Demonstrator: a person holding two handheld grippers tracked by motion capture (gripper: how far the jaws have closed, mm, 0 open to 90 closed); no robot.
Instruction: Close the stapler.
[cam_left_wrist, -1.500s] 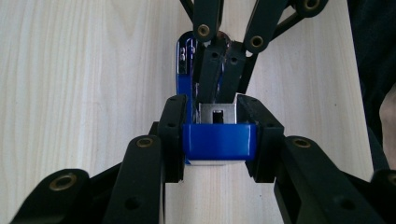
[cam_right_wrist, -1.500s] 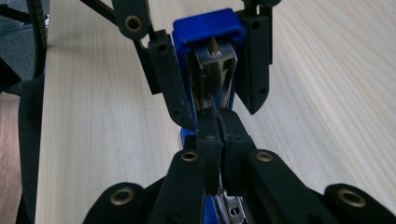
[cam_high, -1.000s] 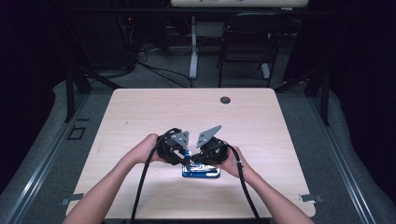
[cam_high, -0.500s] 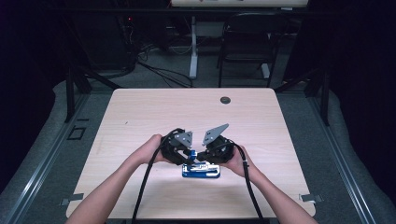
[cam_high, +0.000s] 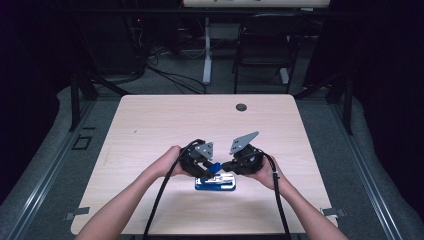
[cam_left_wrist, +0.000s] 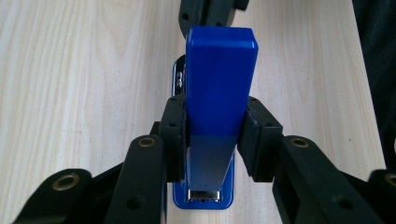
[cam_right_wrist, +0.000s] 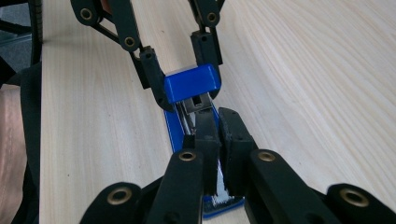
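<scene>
A blue stapler (cam_high: 215, 183) lies on the light wooden table (cam_high: 150, 125), near its front middle. Its blue top arm (cam_left_wrist: 219, 79) is swung up off the base, and my left gripper (cam_left_wrist: 212, 135) is shut on that arm, one pad on each side. In the right gripper view the raised arm (cam_right_wrist: 191, 83) shows between the left gripper's fingers (cam_right_wrist: 154, 79). My right gripper (cam_right_wrist: 217, 126) is shut, its pads almost touching just above the stapler's metal channel (cam_right_wrist: 198, 102). I cannot make out anything between them. From above, both grippers meet over the stapler.
A small dark round grommet (cam_high: 241, 107) sits in the table near its far edge. A dark chair (cam_high: 265, 45) and floor cables lie beyond the table. Black cables trail from both grippers toward the front edge.
My right gripper has shifted a little to the right, away from the left one. The left gripper has kept its hold on the stapler's arm without moving.
</scene>
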